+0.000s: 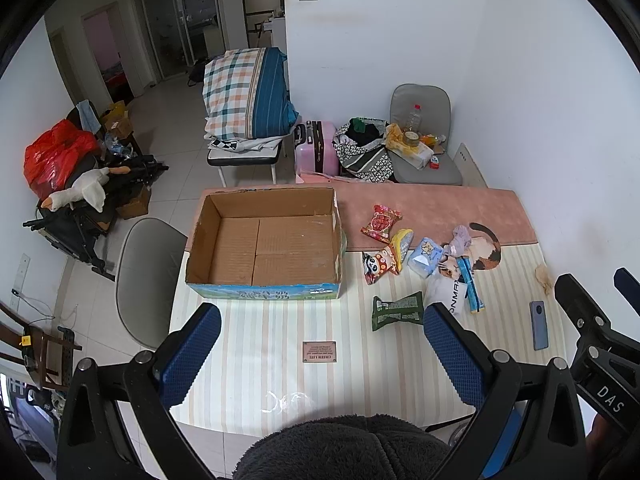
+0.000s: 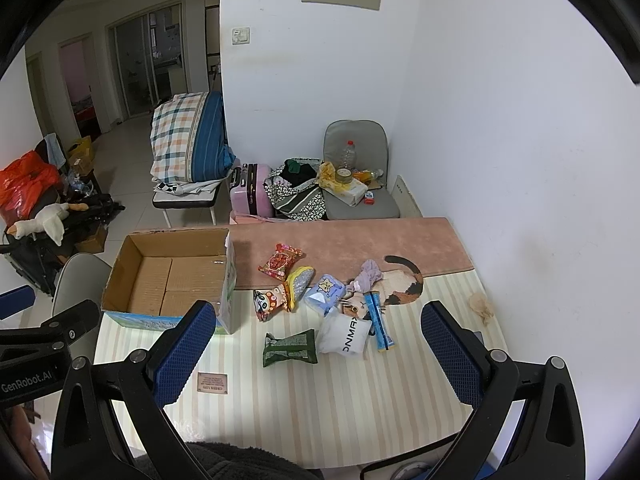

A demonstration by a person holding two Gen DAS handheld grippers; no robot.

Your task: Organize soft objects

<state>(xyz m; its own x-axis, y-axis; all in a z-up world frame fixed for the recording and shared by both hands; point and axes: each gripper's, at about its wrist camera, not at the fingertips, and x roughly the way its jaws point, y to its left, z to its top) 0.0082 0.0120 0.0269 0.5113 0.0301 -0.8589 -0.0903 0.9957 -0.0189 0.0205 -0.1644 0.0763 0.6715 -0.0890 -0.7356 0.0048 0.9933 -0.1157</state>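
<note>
"DAS" shows on the right gripper (image 1: 600, 344), "GenRobot.AI" on the left gripper (image 2: 36, 344), "GREEN LIFE" upside down on the small plaque (image 1: 319, 351).

I read this as a lived-in home: tiled floor (image 1: 180, 152), folded bedding (image 1: 244, 92) on a bench, pink suitcase (image 1: 316, 146), cluttered chair (image 1: 424, 136), glass sliding doors (image 1: 180, 28).

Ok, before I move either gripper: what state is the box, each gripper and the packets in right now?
cardboard box: open, upright, nothing inside.
left gripper: open, holding nothing, above the table.
right gripper: open, holding nothing.
green packet: lying flat, nearest the grippers.
white pouch: lying on the table, beside the green packet.
red packet: lying on the pink mat.
phone: lying flat by the table's right edge.
</note>
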